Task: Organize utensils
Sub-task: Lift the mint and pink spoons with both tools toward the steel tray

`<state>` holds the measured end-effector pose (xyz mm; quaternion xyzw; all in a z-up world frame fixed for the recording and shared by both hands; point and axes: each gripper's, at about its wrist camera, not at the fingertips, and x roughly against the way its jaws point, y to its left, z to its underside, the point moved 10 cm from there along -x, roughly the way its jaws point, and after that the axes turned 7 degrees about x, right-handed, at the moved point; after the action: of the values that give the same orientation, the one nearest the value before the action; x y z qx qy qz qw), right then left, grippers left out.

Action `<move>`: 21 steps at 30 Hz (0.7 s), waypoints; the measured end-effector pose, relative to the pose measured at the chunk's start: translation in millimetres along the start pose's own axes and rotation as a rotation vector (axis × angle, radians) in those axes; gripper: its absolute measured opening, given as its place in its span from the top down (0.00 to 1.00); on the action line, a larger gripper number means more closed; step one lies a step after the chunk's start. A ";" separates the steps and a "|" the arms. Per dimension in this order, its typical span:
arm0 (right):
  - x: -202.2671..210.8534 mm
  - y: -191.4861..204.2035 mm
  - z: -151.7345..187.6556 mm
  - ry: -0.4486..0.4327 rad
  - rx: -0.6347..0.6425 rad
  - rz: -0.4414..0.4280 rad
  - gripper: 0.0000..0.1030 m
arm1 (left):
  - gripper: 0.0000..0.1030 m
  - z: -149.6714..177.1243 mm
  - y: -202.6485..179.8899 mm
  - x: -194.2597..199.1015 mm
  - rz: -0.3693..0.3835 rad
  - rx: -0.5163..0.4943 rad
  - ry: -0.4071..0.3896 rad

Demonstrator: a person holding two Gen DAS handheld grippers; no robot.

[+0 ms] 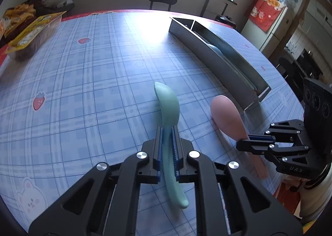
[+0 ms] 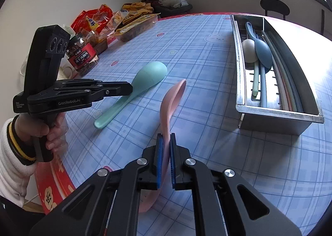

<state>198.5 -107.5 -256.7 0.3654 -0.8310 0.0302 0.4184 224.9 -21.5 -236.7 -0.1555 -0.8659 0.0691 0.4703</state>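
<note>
Utensils: green spoon (image 1: 168, 103), lower centre of the left view, clamped at its handle by the left gripper (image 1: 167, 132), jaws closed on it; pink spoon (image 2: 173, 98), centre of the right view, likewise pinched by the right gripper (image 2: 165, 138). Steel tray (image 2: 280, 111), at right on the checked tabletop (image 2: 207, 65), holds further spoons.

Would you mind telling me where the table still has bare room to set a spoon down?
Free: the plaid tablecloth between the green spoon and the steel utensil tray, and the cloth before the tray. Crowded: the snack packets and jar along the left edge.
</note>
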 end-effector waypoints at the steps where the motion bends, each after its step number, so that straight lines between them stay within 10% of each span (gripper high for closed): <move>1: 0.1 -0.8 0.0 0.000 -0.005 -0.005 0.93 | 0.89 0.9 -5.4 1.6 -0.007 -0.025 0.001; 21: 2.5 1.0 0.8 -0.008 -0.009 0.009 0.93 | 0.88 44.0 -29.6 5.3 -0.074 -0.163 -0.017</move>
<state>196.3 -108.5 -255.2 0.3599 -0.8345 0.0271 0.4164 179.4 -46.4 -248.8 -0.1605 -0.8777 -0.0177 0.4512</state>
